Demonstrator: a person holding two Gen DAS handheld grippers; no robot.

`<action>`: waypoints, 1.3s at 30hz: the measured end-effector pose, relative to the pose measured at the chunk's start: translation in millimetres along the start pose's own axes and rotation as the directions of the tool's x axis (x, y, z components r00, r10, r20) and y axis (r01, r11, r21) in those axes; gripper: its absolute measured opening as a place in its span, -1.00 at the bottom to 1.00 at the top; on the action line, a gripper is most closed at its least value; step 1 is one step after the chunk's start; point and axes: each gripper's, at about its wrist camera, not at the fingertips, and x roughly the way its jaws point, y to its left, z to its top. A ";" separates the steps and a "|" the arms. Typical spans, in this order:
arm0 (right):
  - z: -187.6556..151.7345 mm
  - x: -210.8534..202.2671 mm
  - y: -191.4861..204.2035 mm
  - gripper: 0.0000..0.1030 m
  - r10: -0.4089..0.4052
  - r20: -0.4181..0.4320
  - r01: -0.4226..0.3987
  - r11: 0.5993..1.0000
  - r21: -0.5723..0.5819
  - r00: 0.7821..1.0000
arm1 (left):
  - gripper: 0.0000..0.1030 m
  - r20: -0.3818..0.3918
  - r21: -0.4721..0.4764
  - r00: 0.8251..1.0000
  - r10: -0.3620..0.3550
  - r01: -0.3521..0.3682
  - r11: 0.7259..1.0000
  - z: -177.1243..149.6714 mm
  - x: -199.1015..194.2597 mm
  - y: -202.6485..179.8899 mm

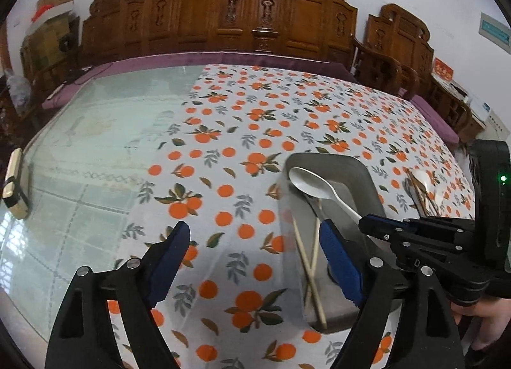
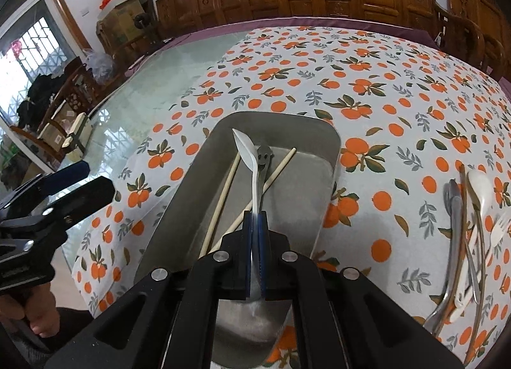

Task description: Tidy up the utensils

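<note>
The right gripper (image 2: pixel 254 228) fingers clamp the white spoon (image 2: pixel 250 158) by its handle, bowl pointing away lengthwise over the tray (image 2: pixel 322 145); the left gripper (image 1: pixel 255 241) gapes beside the tray.

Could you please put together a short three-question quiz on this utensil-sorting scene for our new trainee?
1. True or false: the left gripper grips a chopstick.
2. What does the right gripper hold: A) white spoon, B) metal fork, C) chopstick?
3. Where do the two chopsticks lie?

Key: 1. False, it is open and holds nothing. 2. A. 3. Inside the metal tray, crossing each other.
</note>
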 end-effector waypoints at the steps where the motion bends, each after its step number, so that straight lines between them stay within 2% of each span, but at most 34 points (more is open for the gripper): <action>1: 0.2 3.4 0.7 -0.91 0.008 -0.007 -0.008 1.000 0.001 1.000 | 0.55 0.000 -0.008 1.000 0.001 -0.001 1.000 0.4 0.0 2.2; 11: -9.3 11.7 10.6 -0.76 0.125 -0.048 -0.125 0.992 -0.010 0.991 | 0.55 0.003 -0.011 1.000 0.006 -0.006 1.000 0.6 0.3 1.8; 15: -9.6 8.2 14.9 -0.75 0.141 -0.046 -0.143 0.989 -0.035 0.989 | 0.55 0.006 -0.013 1.000 0.006 -0.006 1.000 0.6 -0.2 1.4; 16: -9.1 7.2 15.0 -0.73 0.143 -0.044 -0.144 0.989 -0.038 0.989 | 0.55 0.007 -0.013 1.000 0.005 -0.005 1.000 0.5 -0.1 1.2; 18: -8.5 4.1 15.2 -0.56 0.146 -0.037 -0.148 0.988 -0.048 0.989 | 0.55 0.006 -0.013 1.000 0.007 -0.007 1.000 0.6 0.1 1.1; 27: -18.2 -34.5 -4.0 -0.56 0.079 0.028 -0.076 0.991 -0.108 0.996 | 0.55 0.021 0.008 1.000 -0.016 0.016 1.000 1.7 -1.7 -17.4; 39: -51.4 -118.3 -81.8 -0.56 -0.061 0.130 0.073 0.993 -0.092 0.990 | 0.55 0.048 0.074 0.997 -0.053 0.049 0.996 -1.2 -0.5 -72.1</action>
